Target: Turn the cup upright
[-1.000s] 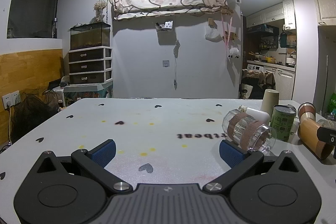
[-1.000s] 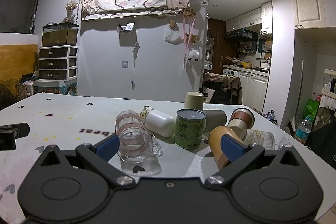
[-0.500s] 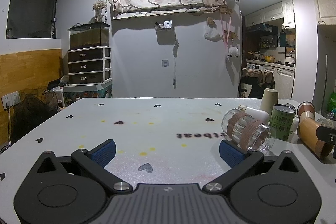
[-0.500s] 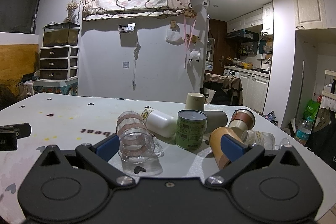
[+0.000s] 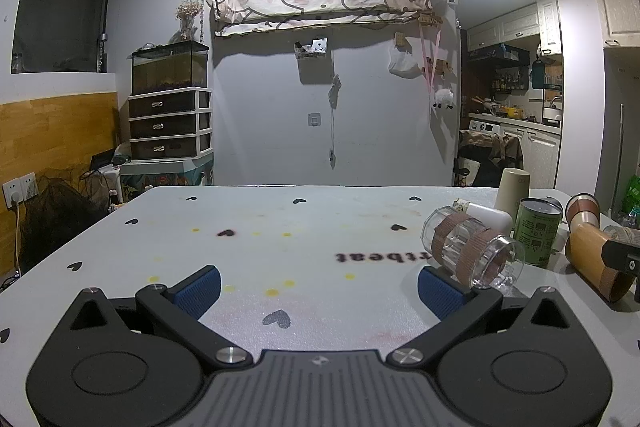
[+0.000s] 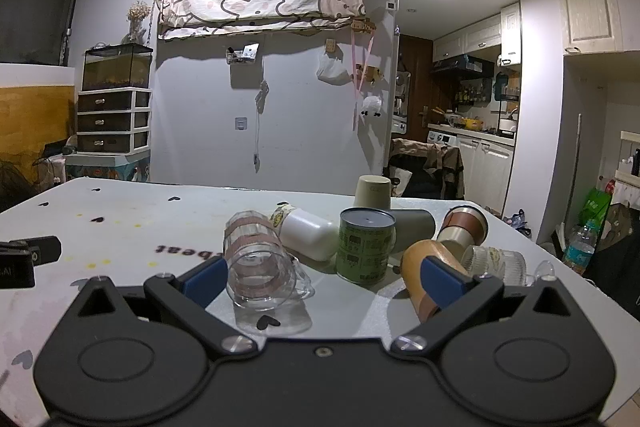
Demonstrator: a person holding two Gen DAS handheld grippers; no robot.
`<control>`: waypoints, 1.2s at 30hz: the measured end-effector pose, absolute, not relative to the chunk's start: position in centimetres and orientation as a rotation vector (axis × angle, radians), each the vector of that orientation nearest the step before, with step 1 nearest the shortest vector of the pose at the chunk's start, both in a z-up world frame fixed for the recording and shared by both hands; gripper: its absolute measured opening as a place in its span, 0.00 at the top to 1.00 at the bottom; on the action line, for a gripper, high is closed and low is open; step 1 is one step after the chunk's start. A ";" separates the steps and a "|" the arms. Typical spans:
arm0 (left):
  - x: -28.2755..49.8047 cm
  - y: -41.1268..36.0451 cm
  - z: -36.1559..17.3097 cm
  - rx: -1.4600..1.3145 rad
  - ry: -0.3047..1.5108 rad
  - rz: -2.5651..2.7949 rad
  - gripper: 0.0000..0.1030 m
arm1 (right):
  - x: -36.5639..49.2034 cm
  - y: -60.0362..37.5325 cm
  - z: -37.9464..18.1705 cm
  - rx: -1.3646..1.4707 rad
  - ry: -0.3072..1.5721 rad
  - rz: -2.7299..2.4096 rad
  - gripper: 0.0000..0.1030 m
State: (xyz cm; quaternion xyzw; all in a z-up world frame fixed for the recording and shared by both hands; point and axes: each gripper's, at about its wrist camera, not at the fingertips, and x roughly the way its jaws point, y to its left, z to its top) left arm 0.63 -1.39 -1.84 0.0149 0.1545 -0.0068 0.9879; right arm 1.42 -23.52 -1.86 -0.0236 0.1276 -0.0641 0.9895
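Table: white table top point(image 6: 120, 227) printed with small black hearts, carrying every item.
Right gripper: right gripper point(image 6: 324, 277) spread wide, holding nothing, its blue pads either side of the cluster.
Left gripper: left gripper point(image 5: 318, 289) also wide apart and empty, over bare table well left of the cups.
Cup: clear ribbed glass mug with two brown bands point(image 6: 258, 267) lying on its side, mouth toward the right wrist camera, just beside the left pad.
Can: green tin can point(image 6: 366, 245) upright behind it.
Other cups: tan paper cup point(image 6: 420, 267) on its side near the right pad, possibly touching it.
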 end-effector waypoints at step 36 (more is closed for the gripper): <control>0.4 -1.5 -2.5 0.018 0.329 -0.042 0.00 | 10.6 -36.8 -3.8 0.017 0.340 -0.261 0.12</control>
